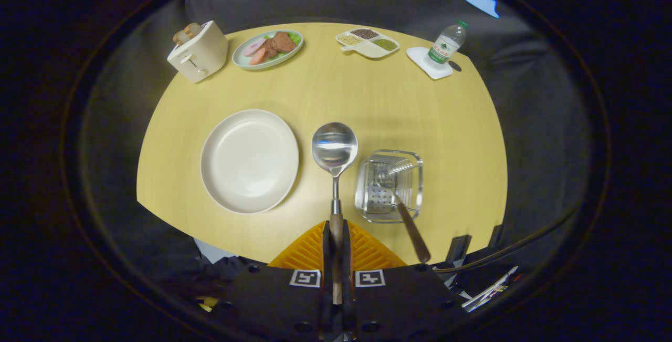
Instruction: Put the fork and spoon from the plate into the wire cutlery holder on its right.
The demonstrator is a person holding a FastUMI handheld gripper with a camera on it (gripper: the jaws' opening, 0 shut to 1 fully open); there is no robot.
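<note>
— Right, what's the gripper [336, 237] got?

— The spoon [334, 148]. Both fingers are pinched tight on its wooden handle, closed down to just the handle's width, and the metal neck and bowl stick straight out ahead of the fingertips. The bowl faces up, shiny, hanging over the yellow table [367, 100].

— And where's that against the plate?

— The white plate [249, 161] sits to the left of the spoon's bowl, close by but not under it. The plate is bare, nothing on it.

— The holder?

— The wire cutlery holder [388, 187] is just to the right of the fingers, ahead of them a touch. The spoon's bowl is between the plate and the holder, slightly beyond both.

— Fork?

— The fork [401, 195] is in the holder, tines down inside the wire frame, its brown handle leaning out over the near rim towards the table edge.

— Anything else on the table?

— Far side: a cream toaster [198, 52] on the left, beside it a pale green dish of food [268, 49], then a divided tray [367, 42] with grains, and a water bottle [446, 43] standing on a white coaster [428, 66] over to the right. All well apart from the gripper.
</note>
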